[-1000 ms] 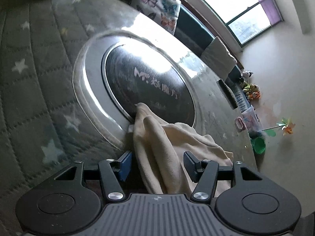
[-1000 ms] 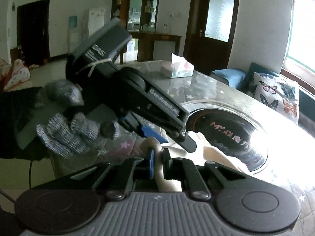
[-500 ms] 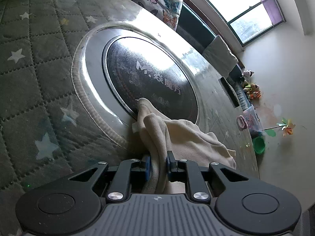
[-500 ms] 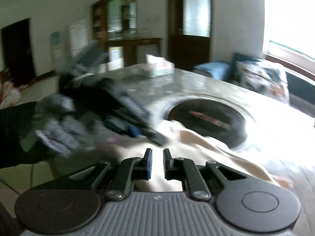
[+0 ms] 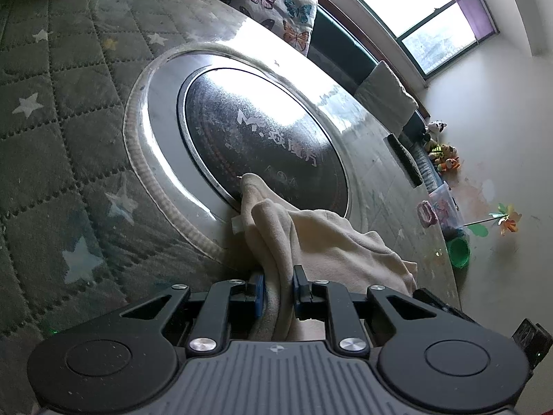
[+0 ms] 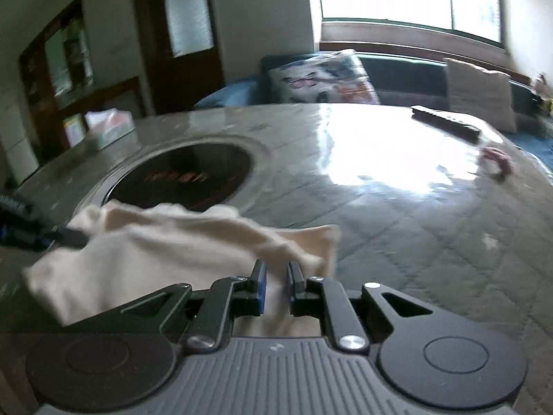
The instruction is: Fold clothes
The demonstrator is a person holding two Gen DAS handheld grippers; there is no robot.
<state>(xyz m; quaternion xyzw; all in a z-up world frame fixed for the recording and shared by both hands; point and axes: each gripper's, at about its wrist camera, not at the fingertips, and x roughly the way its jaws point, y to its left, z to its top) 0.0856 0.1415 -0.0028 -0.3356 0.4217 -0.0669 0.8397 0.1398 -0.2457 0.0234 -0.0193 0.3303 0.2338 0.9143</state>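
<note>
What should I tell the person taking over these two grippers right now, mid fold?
Left gripper: shut on a bunched edge of the cream garment.
Right gripper: jaws narrowed around another part of the same garment; the view is blurred, so a firm pinch is unconfirmed.
Garment: crumpled on the quilted table cover, one corner lying over the dark round hotplate.
Done: at least one edge gripped.
Left: spread it flat, then fold; no neat fold is visible yet.
</note>
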